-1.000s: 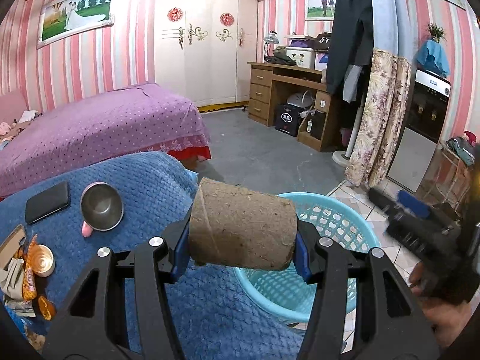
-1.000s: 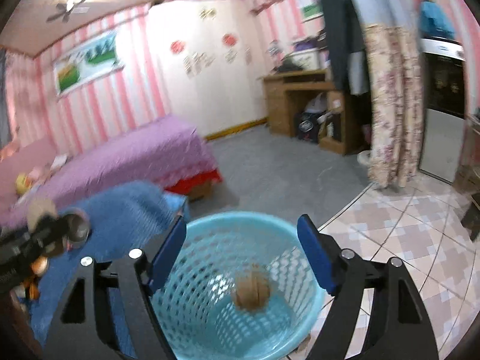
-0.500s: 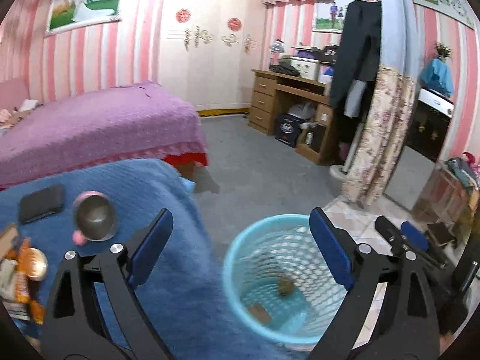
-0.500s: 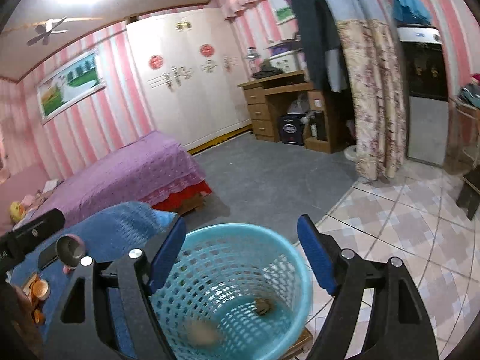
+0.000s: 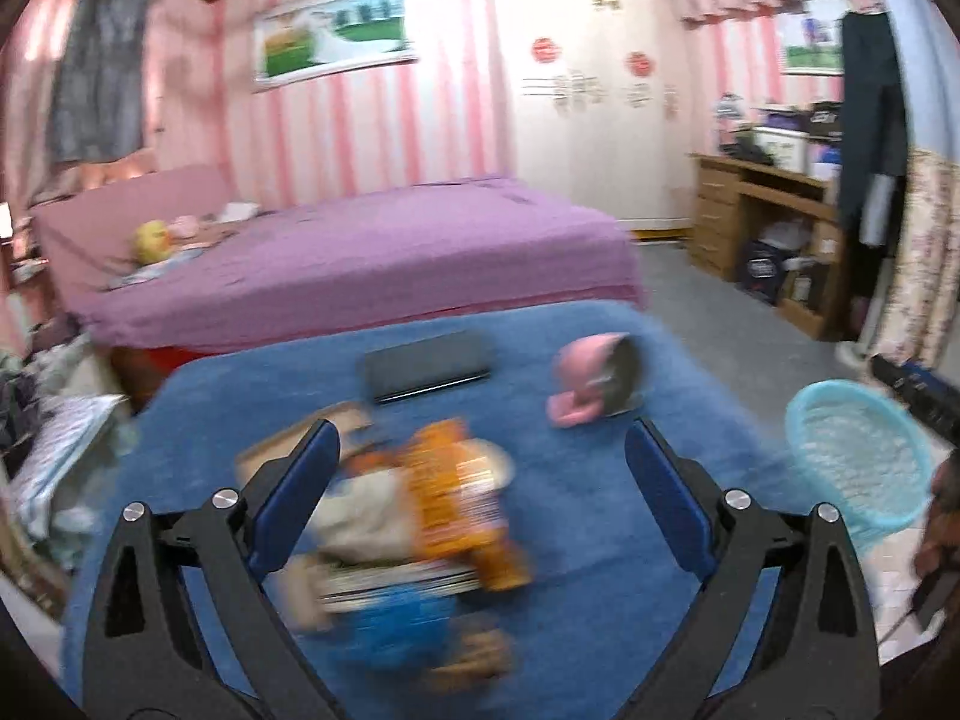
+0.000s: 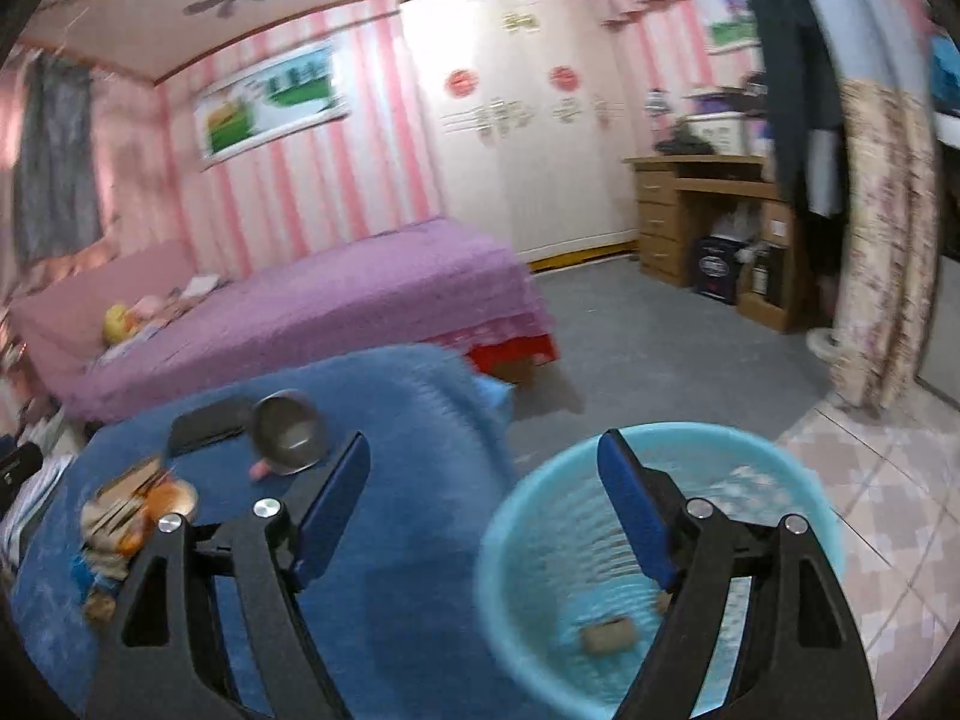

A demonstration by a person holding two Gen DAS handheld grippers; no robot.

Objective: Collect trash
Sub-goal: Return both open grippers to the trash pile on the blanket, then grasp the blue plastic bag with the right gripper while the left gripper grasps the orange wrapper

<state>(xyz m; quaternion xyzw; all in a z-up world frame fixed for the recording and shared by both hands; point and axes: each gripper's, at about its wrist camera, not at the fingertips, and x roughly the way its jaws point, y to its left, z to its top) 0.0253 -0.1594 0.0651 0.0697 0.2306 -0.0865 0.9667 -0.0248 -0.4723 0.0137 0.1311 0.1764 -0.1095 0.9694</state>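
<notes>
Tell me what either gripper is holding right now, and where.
Nothing. The left gripper and the right gripper are both open and empty.

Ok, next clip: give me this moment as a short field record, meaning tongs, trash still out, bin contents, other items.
left tongs: open, nothing held, over the trash pile
right tongs: open, nothing held, above the bin's near rim
trash pile: orange wrapper and papers on the blue blanket, blurred
bin: light blue basket on the floor, cardboard roll inside
other items: dark phone, metal cup
</notes>
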